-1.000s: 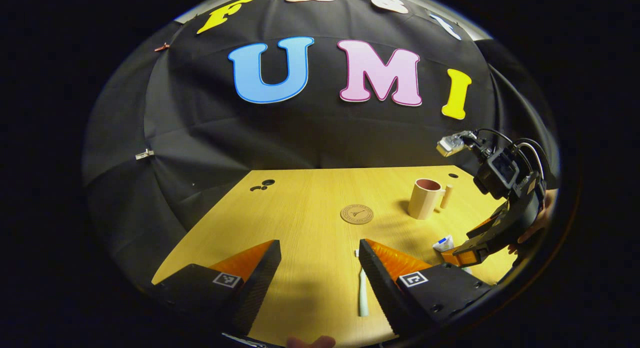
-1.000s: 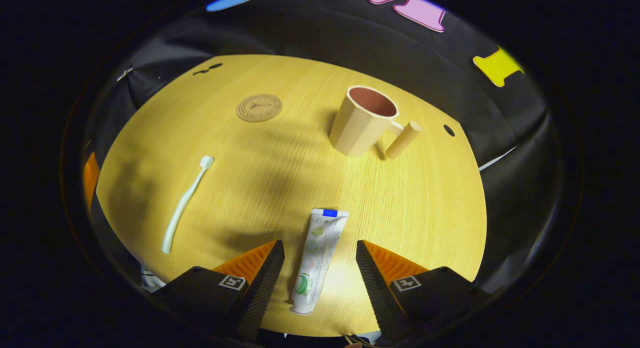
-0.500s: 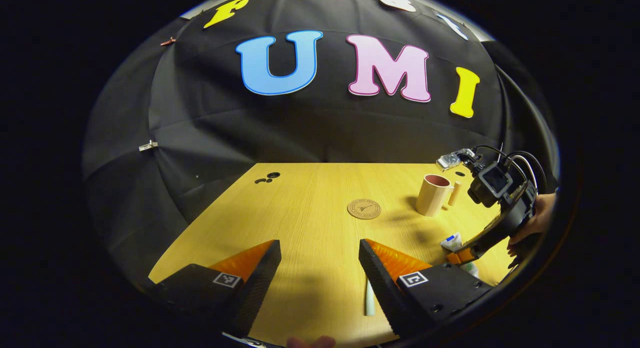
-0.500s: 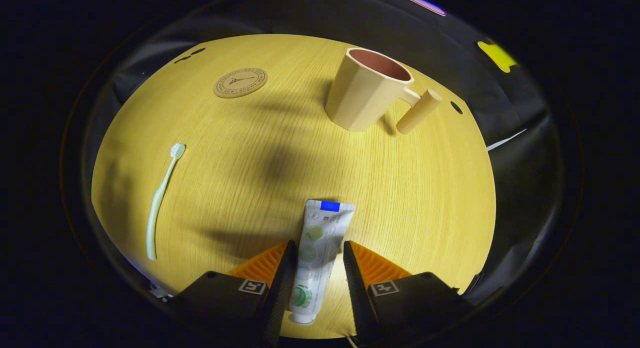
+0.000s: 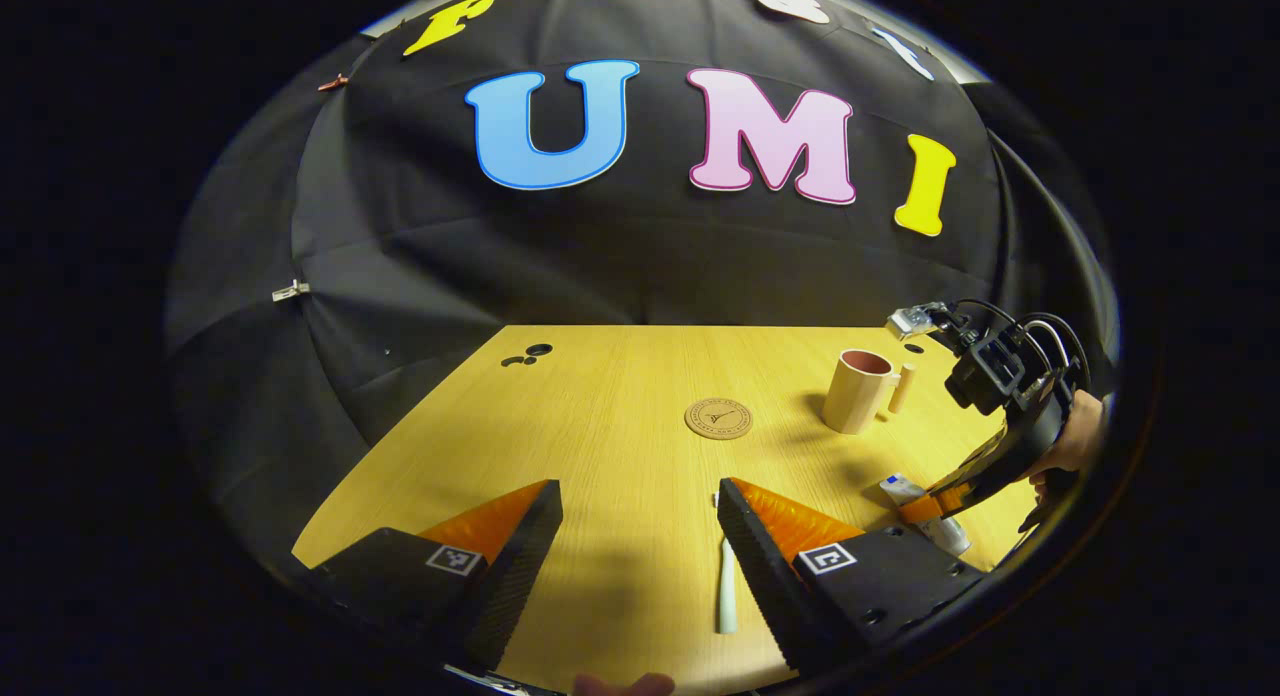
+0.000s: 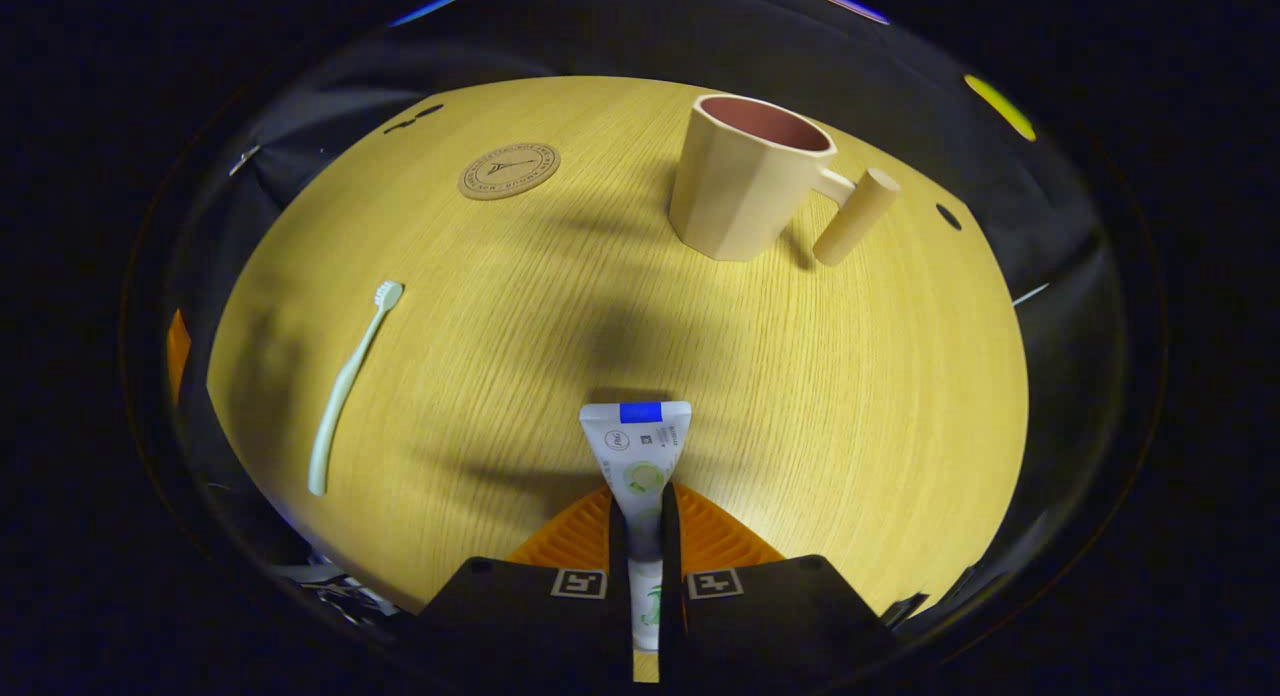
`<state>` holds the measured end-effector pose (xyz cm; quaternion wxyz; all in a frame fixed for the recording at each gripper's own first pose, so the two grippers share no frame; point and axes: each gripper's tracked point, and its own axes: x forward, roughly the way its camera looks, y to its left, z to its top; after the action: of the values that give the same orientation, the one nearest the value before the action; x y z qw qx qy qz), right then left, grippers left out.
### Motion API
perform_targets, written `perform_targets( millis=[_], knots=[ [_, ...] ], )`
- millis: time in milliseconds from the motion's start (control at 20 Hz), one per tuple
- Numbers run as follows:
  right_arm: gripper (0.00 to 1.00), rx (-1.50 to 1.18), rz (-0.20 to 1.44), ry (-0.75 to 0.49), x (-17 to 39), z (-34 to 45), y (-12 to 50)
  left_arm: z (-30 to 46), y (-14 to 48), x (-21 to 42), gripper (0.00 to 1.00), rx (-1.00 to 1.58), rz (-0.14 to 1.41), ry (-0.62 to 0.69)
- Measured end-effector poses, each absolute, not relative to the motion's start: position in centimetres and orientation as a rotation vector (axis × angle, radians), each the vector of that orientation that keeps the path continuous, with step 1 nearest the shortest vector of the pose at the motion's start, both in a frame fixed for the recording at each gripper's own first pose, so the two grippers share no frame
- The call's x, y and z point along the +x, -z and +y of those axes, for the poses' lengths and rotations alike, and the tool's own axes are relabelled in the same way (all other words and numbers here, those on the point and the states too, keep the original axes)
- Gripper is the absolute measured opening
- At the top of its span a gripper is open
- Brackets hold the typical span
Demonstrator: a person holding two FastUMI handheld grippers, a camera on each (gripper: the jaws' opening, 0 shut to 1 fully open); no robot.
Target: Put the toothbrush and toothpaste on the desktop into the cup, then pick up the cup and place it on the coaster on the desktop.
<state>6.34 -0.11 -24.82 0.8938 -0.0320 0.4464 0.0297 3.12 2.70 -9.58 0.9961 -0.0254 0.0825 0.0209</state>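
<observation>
Right gripper view: the cup (image 6: 745, 181) stands upright near the counter's (image 6: 880, 376) far edge, its reddish inside showing nothing in it, handle toward the right edge. The right gripper (image 6: 641, 536) is now clamped on the toothpaste tube (image 6: 638, 446), both fingers pressing its sides, where half a second ago they only flanked it. The toothbrush (image 6: 345, 386) lies flat near the left edge; the coaster (image 6: 509, 170) sits bare by the far edge.

Left gripper view: the left gripper (image 5: 640, 536) holds its fingers wide apart, the toothbrush (image 5: 726, 586) just beside the right finger.
</observation>
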Motion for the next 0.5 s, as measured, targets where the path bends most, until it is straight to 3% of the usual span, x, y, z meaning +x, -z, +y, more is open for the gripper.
perform_targets(
  millis=[100, 150, 200, 350, 400, 450, 500],
  knots=[
    [0.14, 0.020, 0.892, -0.066, 6.6, -0.7, 24.5, 1.5, 10.1, 3.2, 0.99, -0.081, 0.193, 0.009],
    [0.09, 0.029, 0.861, -0.070, 6.3, -1.1, 23.9, 1.0, 10.3, 3.3, 0.98, -0.105, 0.212, 0.032],
    [0.14, 0.025, 0.832, -0.073, 6.0, -1.5, 23.4, 0.5, 10.5, 3.4, 0.98, -0.130, 0.234, 0.050],
    [0.14, 0.041, 0.753, -0.107, 5.6, -2.2, 21.3, -0.5, 11.6, 4.0, 0.96, -0.173, 0.303, 0.072],
    [0.14, 0.047, 0.735, -0.120, 5.3, -2.4, 20.7, -0.9, 12.0, 4.3, 0.87, -0.180, 0.328, 0.078],
    [0.14, 0.048, 0.721, -0.133, 5.0, -2.5, 20.0, -1.3, 12.6, 4.4, 0.94, -0.183, 0.357, 0.081],
    [0.14, 0.047, 0.708, -0.150, 4.7, -2.6, 19.4, -1.7, 13.0, 4.6, 0.94, -0.179, 0.382, 0.081]
  ],
)
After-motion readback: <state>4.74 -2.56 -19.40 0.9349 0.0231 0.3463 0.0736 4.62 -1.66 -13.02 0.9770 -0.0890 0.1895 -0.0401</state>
